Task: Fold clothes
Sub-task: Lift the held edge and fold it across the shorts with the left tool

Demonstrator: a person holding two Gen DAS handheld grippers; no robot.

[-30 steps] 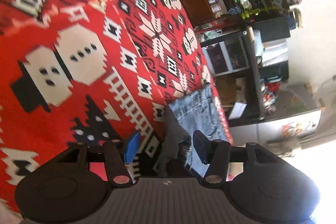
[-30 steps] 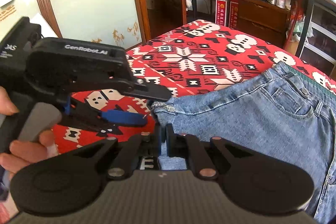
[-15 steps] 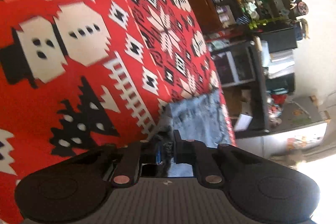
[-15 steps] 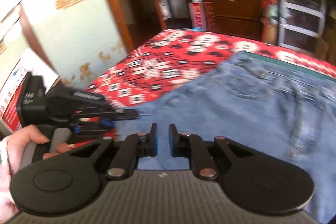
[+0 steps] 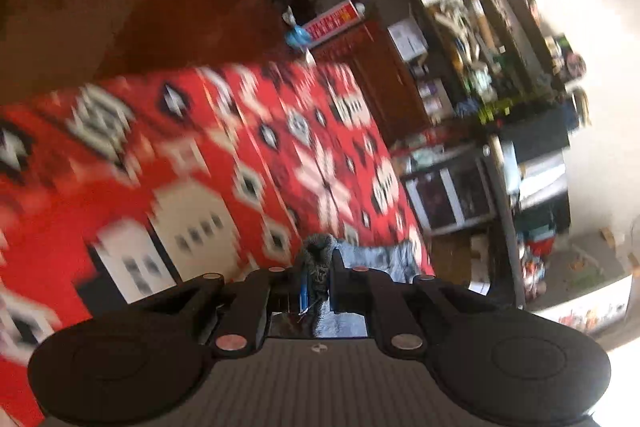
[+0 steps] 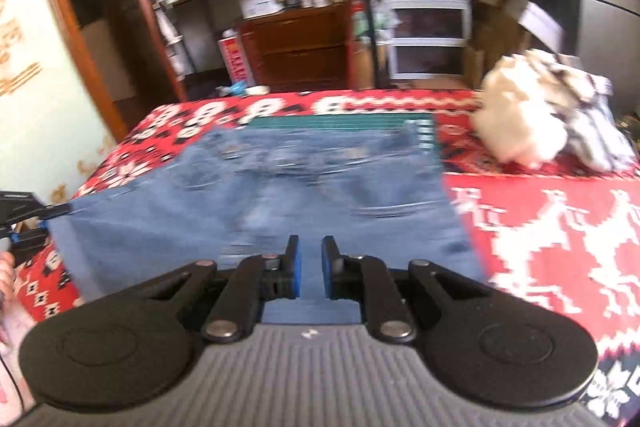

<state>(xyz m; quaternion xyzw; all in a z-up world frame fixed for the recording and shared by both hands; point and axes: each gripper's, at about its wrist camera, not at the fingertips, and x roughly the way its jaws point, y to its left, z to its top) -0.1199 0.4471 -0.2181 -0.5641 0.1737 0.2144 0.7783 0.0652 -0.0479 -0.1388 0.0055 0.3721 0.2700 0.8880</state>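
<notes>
A pair of faded blue denim jeans (image 6: 256, 211) lies spread over the red blanket with white and black knitted-style patterns (image 6: 552, 247), its waistband at the far end against a green striped mat (image 6: 340, 125) that shows just beyond it. The near edge of the jeans is lifted toward both cameras.

The right gripper (image 6: 307, 267) has its blue-padded jaws drawn close with a narrow gap, and denim fills that gap; whether the pads actually press the cloth cannot be told from this view.

The left gripper (image 5: 318, 281) has its jaws pressed together on a frayed, bunched corner of the jeans, which sticks up between the pads. In the right wrist view the same gripper (image 6: 24, 217) shows at the left corner of the jeans, its black fingers nipping the denim edge there.

A heap of white fluffy and striped clothing (image 6: 544, 115) sits on the blanket to the right of the jeans' waistband. The left wrist view is blurred.
</notes>
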